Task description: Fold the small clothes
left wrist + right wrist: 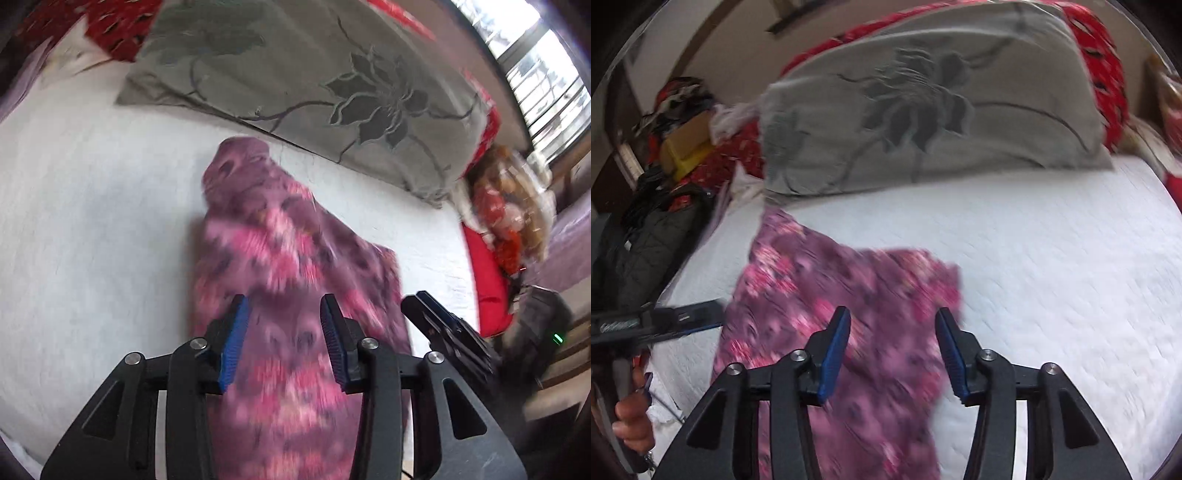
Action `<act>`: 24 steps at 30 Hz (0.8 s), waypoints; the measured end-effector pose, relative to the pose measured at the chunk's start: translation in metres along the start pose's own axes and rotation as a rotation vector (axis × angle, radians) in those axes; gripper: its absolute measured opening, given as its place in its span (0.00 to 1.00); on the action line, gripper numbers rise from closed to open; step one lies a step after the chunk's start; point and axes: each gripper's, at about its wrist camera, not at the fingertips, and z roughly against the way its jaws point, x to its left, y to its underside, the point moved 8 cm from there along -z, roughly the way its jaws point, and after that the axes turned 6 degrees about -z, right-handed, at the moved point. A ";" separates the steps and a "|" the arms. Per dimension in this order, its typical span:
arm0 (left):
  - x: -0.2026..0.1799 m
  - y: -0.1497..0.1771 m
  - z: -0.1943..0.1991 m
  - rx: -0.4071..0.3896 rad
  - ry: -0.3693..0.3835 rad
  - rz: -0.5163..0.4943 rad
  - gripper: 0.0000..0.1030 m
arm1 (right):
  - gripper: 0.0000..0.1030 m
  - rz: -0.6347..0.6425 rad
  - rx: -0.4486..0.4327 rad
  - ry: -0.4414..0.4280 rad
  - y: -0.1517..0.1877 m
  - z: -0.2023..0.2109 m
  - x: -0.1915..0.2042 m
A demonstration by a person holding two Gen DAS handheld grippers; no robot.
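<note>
1. Left gripper [283, 334]: hovering with jaws parted, gripping nothing, over near end of purple floral garment [291, 280].
2. Right gripper [892, 354]: likewise gaping, empty, beside it.
3. Garment: lying on white bedspread [1052, 258], long axis running away toward grey pillow [923, 110].

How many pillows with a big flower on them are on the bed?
1. The grey pillow lies at the far end of the white bed, beyond the pink cloth. Others may be hidden outside the pictures.
</note>
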 end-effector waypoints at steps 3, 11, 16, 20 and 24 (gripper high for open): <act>0.004 -0.017 -0.031 0.030 -0.053 0.001 0.37 | 0.38 0.011 0.014 0.020 -0.003 -0.026 -0.005; 0.020 -0.042 -0.062 0.093 -0.091 0.045 0.37 | 0.30 0.041 0.068 0.055 -0.012 -0.061 -0.014; 0.048 -0.057 -0.016 0.000 0.005 0.188 0.29 | 0.36 0.045 0.062 0.088 -0.020 -0.033 -0.015; 0.053 -0.058 -0.006 -0.015 0.000 0.188 0.29 | 0.36 0.047 0.009 0.065 -0.022 -0.016 -0.012; 0.042 -0.058 -0.032 0.041 -0.118 0.071 0.29 | 0.31 0.040 0.019 0.050 -0.024 -0.032 -0.004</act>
